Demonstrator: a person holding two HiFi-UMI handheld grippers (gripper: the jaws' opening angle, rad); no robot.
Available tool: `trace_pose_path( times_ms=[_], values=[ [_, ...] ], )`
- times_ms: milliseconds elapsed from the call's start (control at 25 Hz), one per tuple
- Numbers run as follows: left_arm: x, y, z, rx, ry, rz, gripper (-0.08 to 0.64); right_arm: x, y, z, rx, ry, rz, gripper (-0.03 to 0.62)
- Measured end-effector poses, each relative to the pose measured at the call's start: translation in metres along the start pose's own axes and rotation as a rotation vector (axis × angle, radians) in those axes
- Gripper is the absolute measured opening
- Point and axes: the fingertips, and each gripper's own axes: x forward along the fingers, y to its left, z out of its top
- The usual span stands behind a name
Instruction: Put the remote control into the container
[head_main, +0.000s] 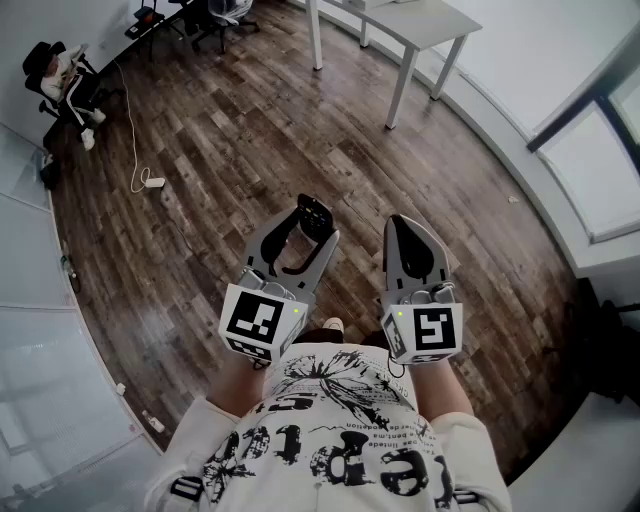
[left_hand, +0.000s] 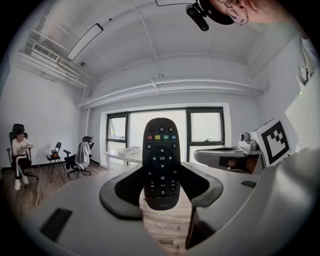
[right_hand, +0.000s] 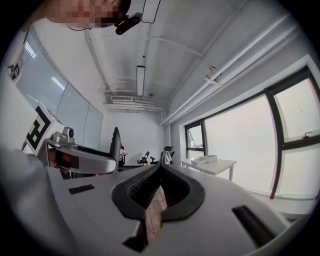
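A black remote control stands upright between the jaws of my left gripper, buttons facing the camera, with the pads pressed on its lower sides. In the head view the remote pokes out past the left gripper, held in the air above the wooden floor. My right gripper hangs beside it at the same height, holding nothing. In the right gripper view its jaws meet at the tips, with only a sliver of floor showing between them. No container is plainly identifiable in any view.
A white table stands ahead by the windows, with a white tray-like box on it. A person sits on an office chair at the far left, near more chairs. A cable and power strip lie on the floor.
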Motion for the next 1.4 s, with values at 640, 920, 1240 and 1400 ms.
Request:
trace_pose_path(
  times_ms=[640, 920, 1240, 1400],
  values=[
    [0.001, 0.015, 0.01, -0.031, -0.03, 0.001, 0.236, 0.015, 0.014, 0.004, -0.05, -0.002, 0.033, 0.005],
    [0.029, 0.018, -0.004, -0.068, 0.01, -0.025, 0.236, 0.032, 0.002, -0.008, -0.06, 0.037, 0.029, 0.005],
    [0.098, 0.025, 0.009, -0.054, 0.028, 0.05, 0.236, 0.083, -0.062, -0.004, -0.036, 0.02, 0.104, 0.005],
    [0.138, 0.028, 0.023, -0.102, 0.005, 0.087, 0.235, 0.114, -0.098, 0.001, -0.026, 0.024, 0.17, 0.005]
  ],
)
